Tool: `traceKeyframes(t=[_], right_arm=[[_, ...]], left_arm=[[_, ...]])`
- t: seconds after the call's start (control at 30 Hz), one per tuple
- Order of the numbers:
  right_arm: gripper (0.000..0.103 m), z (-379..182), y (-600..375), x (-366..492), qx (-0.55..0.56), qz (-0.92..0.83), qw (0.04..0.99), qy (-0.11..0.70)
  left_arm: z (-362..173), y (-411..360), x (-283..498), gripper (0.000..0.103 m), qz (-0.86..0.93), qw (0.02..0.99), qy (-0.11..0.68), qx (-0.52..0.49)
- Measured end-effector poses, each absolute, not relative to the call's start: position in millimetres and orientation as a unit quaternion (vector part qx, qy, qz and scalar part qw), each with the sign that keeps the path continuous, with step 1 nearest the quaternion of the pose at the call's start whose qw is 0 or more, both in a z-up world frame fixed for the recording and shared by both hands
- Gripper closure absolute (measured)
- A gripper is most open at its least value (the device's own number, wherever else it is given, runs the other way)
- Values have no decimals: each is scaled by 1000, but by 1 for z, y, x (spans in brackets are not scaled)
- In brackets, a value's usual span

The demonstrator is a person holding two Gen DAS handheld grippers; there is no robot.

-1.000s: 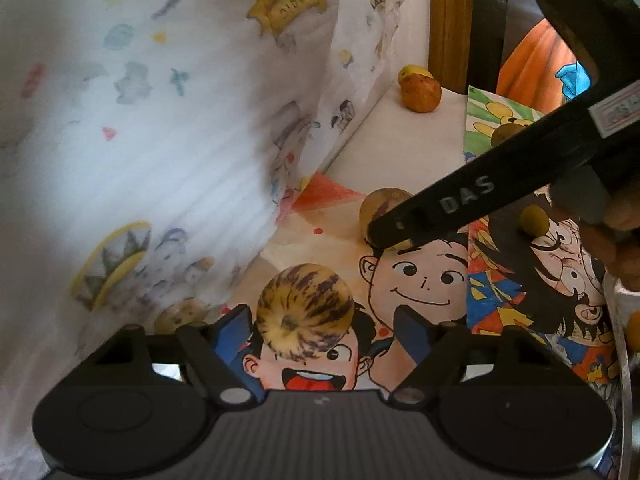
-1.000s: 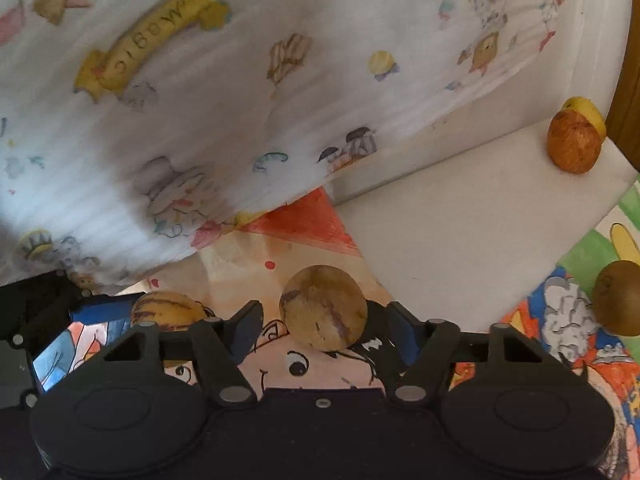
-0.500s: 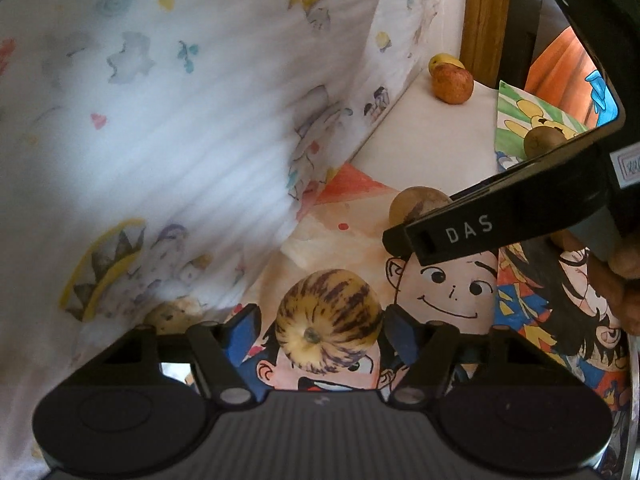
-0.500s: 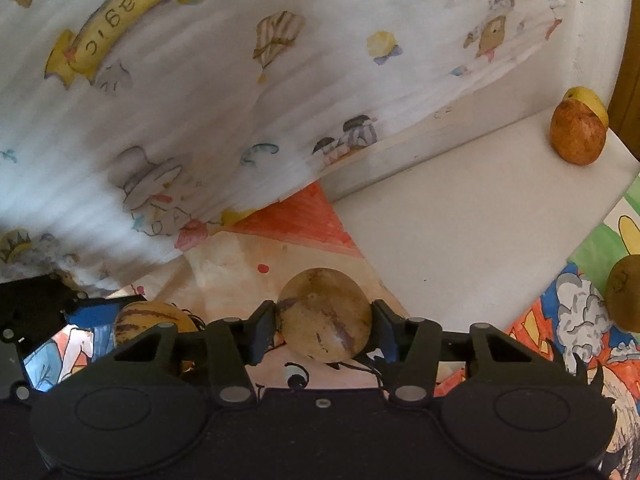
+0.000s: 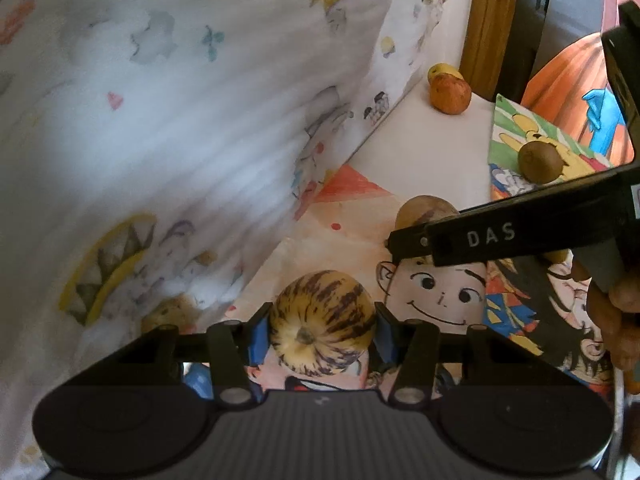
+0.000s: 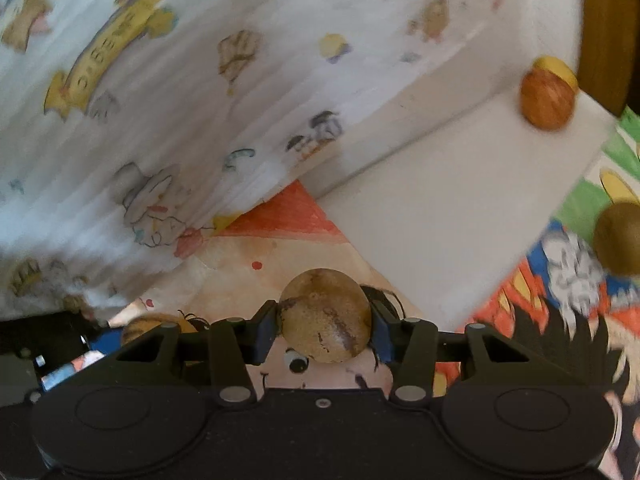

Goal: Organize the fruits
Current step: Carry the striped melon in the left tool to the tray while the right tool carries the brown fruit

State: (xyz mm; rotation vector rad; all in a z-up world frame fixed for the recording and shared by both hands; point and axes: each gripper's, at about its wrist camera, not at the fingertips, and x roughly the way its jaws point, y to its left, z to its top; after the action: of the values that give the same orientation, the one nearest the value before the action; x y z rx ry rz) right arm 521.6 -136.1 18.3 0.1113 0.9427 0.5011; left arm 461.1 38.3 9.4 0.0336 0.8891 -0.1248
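Progress early: left gripper (image 5: 322, 330) fingers clamp striped fruit (image 5: 321, 322), right gripper (image 6: 324, 330) fingers clamp brown fruit (image 6: 325, 322); neither placed, reddish fruit (image 5: 450, 95) and kiwi (image 5: 540, 161) loose near bench's far edge.

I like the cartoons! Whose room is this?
Probably a child's room at home: a white cloth printed with little storybook pictures, cartoon drawings spread under the fruit, and a wooden post behind.

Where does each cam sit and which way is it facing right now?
Left wrist: on the left gripper, looking along its fingers at the striped yellow fruit they clamp; right gripper and a hand cross at right.
Right wrist: on the right gripper, looking at the brown fruit it clamps.
Shared: printed cloth, orange fruit, kiwi.
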Motion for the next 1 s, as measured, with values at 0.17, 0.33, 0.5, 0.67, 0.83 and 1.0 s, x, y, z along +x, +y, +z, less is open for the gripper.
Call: traceKeyframes(t=[0.17,0.33,0.5,0.67,0.83,1.0], right_arm=[[53,29,-158,502,93,236,857,448],[53,47,-183,472,115,239,870,416],[53,65,-215,444,152,239,877,388],[53,92,-251,408,164,231,891,354],[53,112,-289,365,154,215,908,326],[53,112,-323,321,154,192,914,323]], left_arm=[[10,34,446,48,-72,899,433,-2],[12,27,425,48,-51,901,431,-21],[22,13,405,48,-48,906,420,-25],[40,-7,382,48,-63,912,403,-30],[57,-27,355,48,-81,916,391,-39],[65,-51,328,48,-91,913,396,-39]])
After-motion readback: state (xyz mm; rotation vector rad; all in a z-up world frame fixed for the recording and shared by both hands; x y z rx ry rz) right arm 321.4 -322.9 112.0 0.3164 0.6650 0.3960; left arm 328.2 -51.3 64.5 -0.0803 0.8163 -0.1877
